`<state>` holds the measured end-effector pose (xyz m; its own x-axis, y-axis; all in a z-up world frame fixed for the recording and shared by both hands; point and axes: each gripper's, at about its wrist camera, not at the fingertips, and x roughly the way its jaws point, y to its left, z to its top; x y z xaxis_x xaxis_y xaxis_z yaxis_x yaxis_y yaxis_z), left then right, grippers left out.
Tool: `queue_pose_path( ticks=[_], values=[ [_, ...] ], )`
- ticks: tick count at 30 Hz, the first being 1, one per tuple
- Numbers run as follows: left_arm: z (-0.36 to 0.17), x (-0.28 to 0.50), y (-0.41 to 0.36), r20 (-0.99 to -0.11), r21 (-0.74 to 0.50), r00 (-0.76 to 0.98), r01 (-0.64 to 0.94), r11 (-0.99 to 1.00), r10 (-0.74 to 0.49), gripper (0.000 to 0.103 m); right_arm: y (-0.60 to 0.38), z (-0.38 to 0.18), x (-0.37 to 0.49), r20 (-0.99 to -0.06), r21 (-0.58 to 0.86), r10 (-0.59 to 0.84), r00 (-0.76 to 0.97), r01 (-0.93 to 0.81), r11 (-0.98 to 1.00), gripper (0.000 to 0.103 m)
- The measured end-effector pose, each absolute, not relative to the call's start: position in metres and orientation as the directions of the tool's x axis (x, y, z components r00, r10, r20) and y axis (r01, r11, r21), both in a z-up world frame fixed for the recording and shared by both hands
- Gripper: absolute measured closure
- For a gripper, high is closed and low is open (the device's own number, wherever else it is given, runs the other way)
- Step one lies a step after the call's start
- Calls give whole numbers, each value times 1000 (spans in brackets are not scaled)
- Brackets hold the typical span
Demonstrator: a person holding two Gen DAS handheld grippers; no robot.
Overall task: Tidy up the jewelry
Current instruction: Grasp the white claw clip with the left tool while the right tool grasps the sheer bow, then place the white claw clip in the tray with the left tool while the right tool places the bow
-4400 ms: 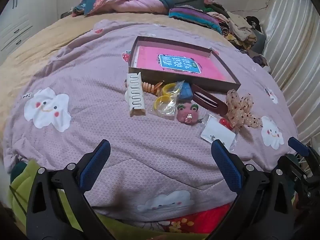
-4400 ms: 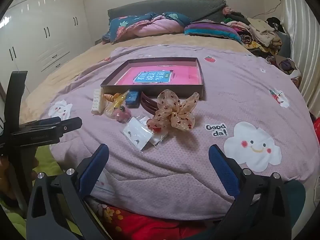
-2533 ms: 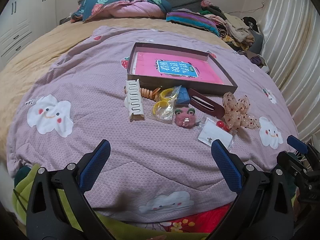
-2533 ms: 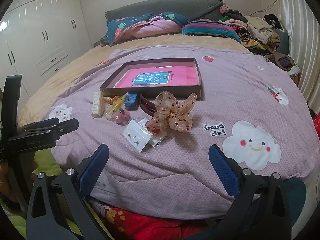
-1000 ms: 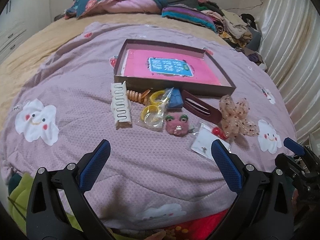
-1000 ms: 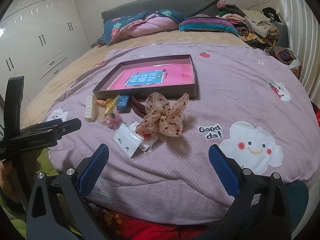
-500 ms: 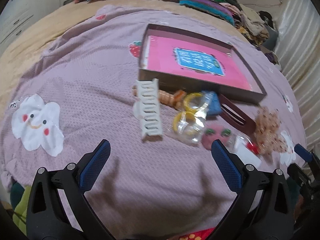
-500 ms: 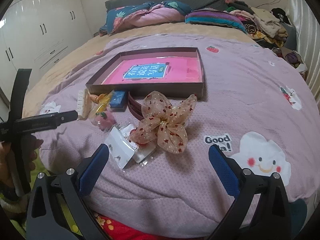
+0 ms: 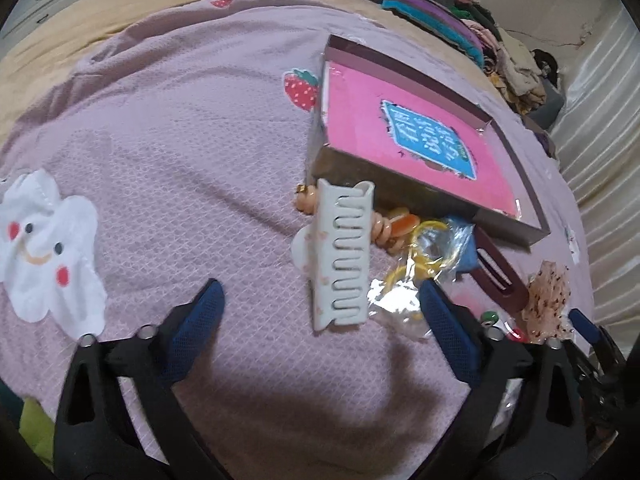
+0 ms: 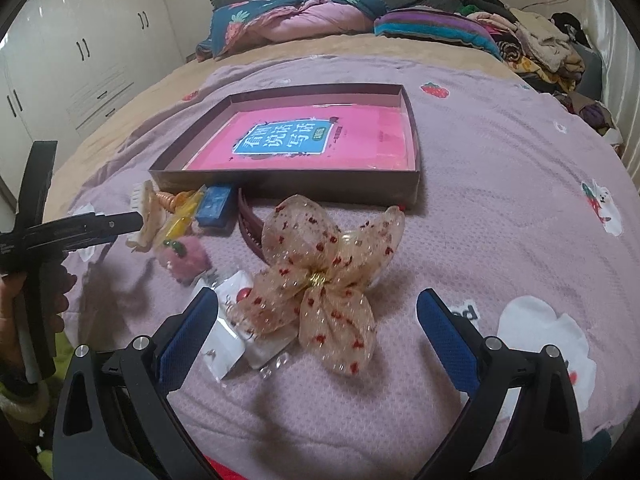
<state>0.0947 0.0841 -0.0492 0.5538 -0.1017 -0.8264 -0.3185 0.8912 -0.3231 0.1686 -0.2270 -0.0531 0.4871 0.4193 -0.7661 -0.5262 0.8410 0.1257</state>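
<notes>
Over the white claw clip (image 9: pixel 342 256), left gripper (image 9: pixel 320 300) wide open, empty: straddle its body, close gently, avoid crinkly bag (image 9: pixel 404 292).

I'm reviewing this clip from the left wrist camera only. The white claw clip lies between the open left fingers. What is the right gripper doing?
Observer: The right gripper is open and holds nothing. The beige bow lies just ahead of its fingers.
Operator: Anything under that bow?
Observer: White card packets stick out from under its left side.
Operator: What's the green-eyed thing at my lower right?
Observer: A pink fuzzy clip, lying beside the card packets.
</notes>
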Motion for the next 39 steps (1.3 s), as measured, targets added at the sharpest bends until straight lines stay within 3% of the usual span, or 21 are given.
queue_pose_path(
  ticks=[5, 10, 16, 19, 21, 25, 39],
  values=[
    [-57, 108, 87, -837, -307, 538, -318, 897, -95, 28, -223, -62, 174, -779, 128, 415, 470, -529, 839, 19],
    [-58, 116, 82, -839, -291, 537, -302, 908, -90, 30, -229, -68, 178, -773, 176, 451, 447, -532, 828, 54],
    [-58, 120, 74, -841, -267, 535, -285, 921, -79, 35, -242, -65, 173, -753, 181, 467, 464, -535, 825, 71],
    [-58, 120, 71, -840, -245, 539, -282, 928, -58, 52, -255, -63, 171, -745, 203, 476, 467, -521, 829, 73],
    [-57, 119, 71, -841, -231, 540, -287, 930, -42, 58, -263, -60, 169, -739, 209, 476, 477, -510, 835, 74],
    [-54, 115, 75, -829, -241, 557, -288, 927, -42, 83, -286, -46, 163, -713, 217, 476, 514, -484, 848, 74],
    [-12, 102, 79, -769, -260, 638, -258, 931, -38, 84, -315, 3, 183, -647, 226, 473, 598, -443, 868, 74]
  ],
)
